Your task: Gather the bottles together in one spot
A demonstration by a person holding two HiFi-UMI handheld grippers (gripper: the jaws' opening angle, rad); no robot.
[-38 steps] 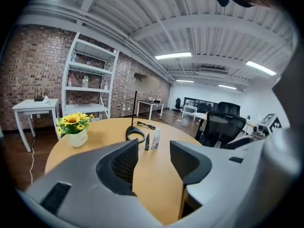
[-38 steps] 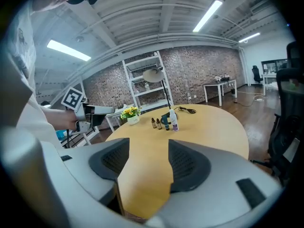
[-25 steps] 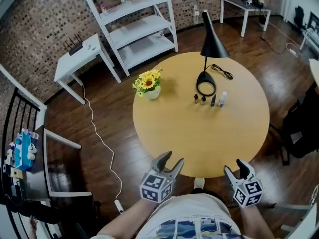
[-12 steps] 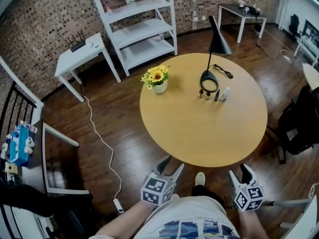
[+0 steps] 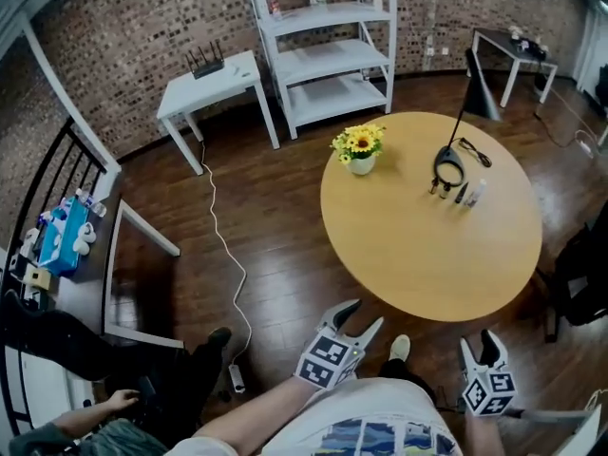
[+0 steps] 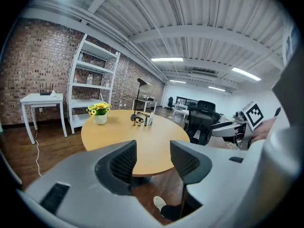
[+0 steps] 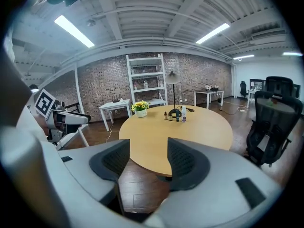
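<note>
Bottles [image 5: 456,194] stand well beyond the left gripper [image 5: 364,313] and right gripper [image 5: 480,342].

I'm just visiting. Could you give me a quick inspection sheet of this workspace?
Surface: round wooden table, mostly bare.
Job's things: four small bottles, upright in a row beside the black lamp.
Clutter: flower pot, plus the lamp.
Grippers: left gripper and right gripper open, fingers empty, short of the table's near edge.
Cables: lamp cord on the table; white cable on the floor.
Surroundings: white shelf, white side table, brick wall.
</note>
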